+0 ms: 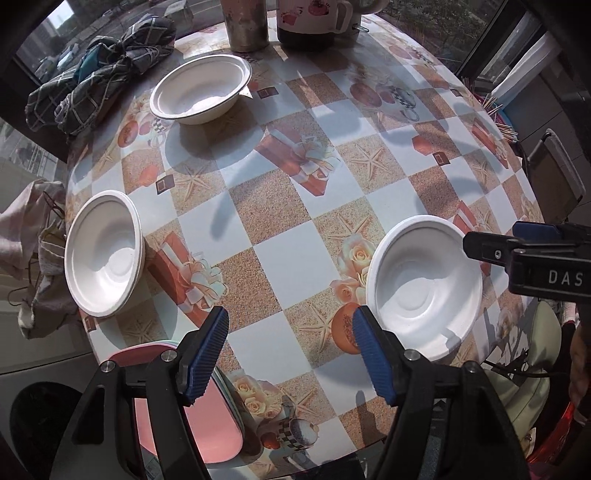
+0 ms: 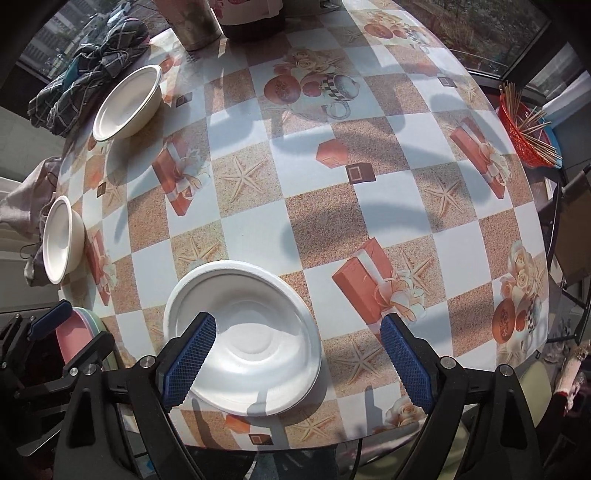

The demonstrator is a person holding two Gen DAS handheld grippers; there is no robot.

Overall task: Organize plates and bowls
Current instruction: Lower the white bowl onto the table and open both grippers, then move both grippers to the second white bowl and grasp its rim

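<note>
I count three white bowls on my counter (image 2: 321,229), which wears a checked cloth of starfish, roses and gift boxes. Each bowl looks like plain moulded paper with a broad rim and a ringed floor, and each is empty.

From my right claw (image 2: 299,358), the nearest bowl (image 2: 255,343) sits at about 7 o'clock on the counter, just under my left pad; a second bowl (image 2: 62,240) stands at the 9 o'clock edge, and a third bowl (image 2: 127,103) lies out at 10 o'clock beside a bundled plaid cloth (image 2: 92,70). A stack of plates (image 1: 218,417), pink on top with paler ones beneath (too hidden to count), rests at the near left edge, partly under my left claw (image 1: 290,358).

Both claws hang spread wide over the counter, gripping nothing.

At 3 o'clock a red basket (image 2: 517,136) holds thin wooden sticks. Two vessels stand at 12 o'clock: a metal tumbler (image 1: 247,26) and a flowered jug (image 1: 314,22).
</note>
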